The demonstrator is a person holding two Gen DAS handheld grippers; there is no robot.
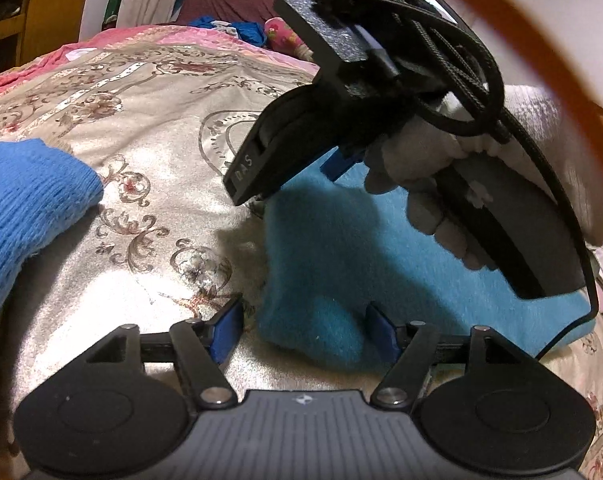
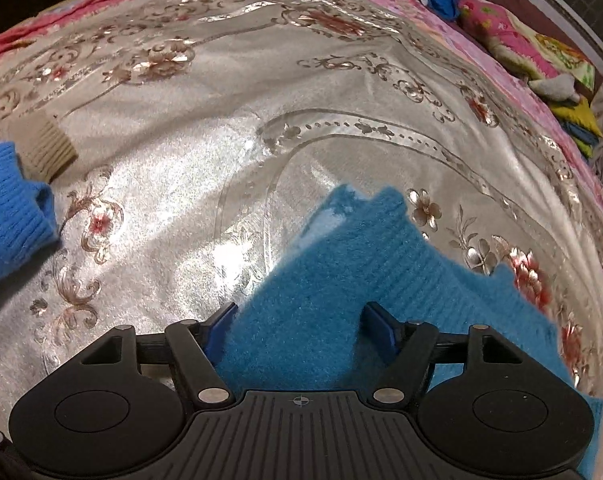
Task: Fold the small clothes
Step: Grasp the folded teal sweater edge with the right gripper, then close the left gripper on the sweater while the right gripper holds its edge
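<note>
Left to right. Blue knit sweater (image 1: pixel 29 200) lies at the far left on the bed (image 1: pixel 141 128), well apart from your work.

Left claw (image 1: pixel 303 326): fingers apart, straddling the near-left corner of the teal fuzzy garment (image 1: pixel 321 248), not clamped. Risk: close now and you could pinch the satin bedspread along with the corner.

Right claw (image 2: pixel 301 328): fingers apart with the teal fuzzy garment (image 2: pixel 325 280) between them, not clamped. Risk: fuzzy, limp fabric; a shallow bite may slip mid-fold and leave the edges skewed.

View differences: left wrist shows the right gripper's body, your gloved right hand (image 1: pixel 441 200) and its dangling cable just over the cloth, a snag risk. Right wrist alone shows the garment's jagged far edge and a beige ribbed cuff (image 2: pixel 45 148) beside the sweater.
</note>
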